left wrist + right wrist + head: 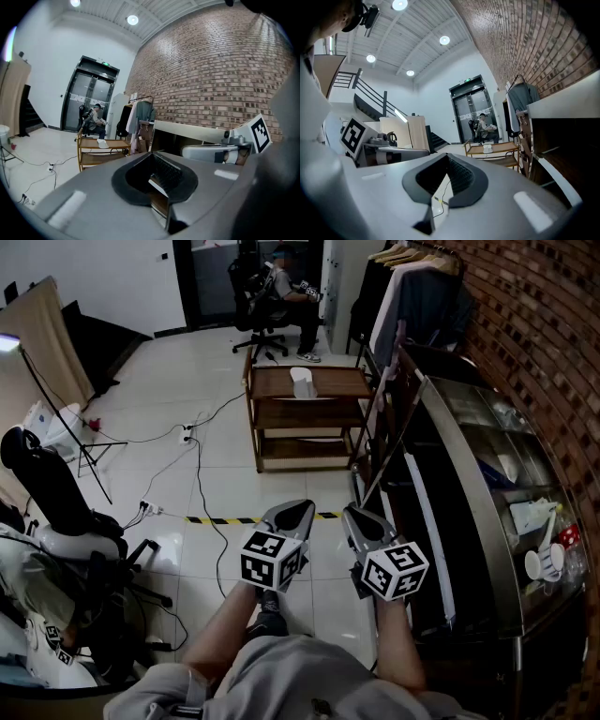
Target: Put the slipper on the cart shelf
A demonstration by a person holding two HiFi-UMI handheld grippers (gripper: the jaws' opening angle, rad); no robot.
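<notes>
A white slipper [302,382] lies on the top shelf of a wooden cart [309,416] a few steps ahead on the tiled floor. My left gripper [293,514] and right gripper [362,520] are held side by side at waist height, well short of the cart, and both point towards it. Both have their jaws together with nothing between them. In the left gripper view the cart [100,153] with the slipper [102,143] is small, beyond my left gripper [157,180]. The right gripper view shows the cart [493,151] and slipper [487,149] beyond my right gripper [443,182].
A long glass display counter [487,474] runs along the brick wall on the right, with a clothes rack [412,277] behind it. A person sits on an office chair [267,306] past the cart. Cables [199,470], a yellow-black floor stripe [225,519] and a light stand [56,409] are at left.
</notes>
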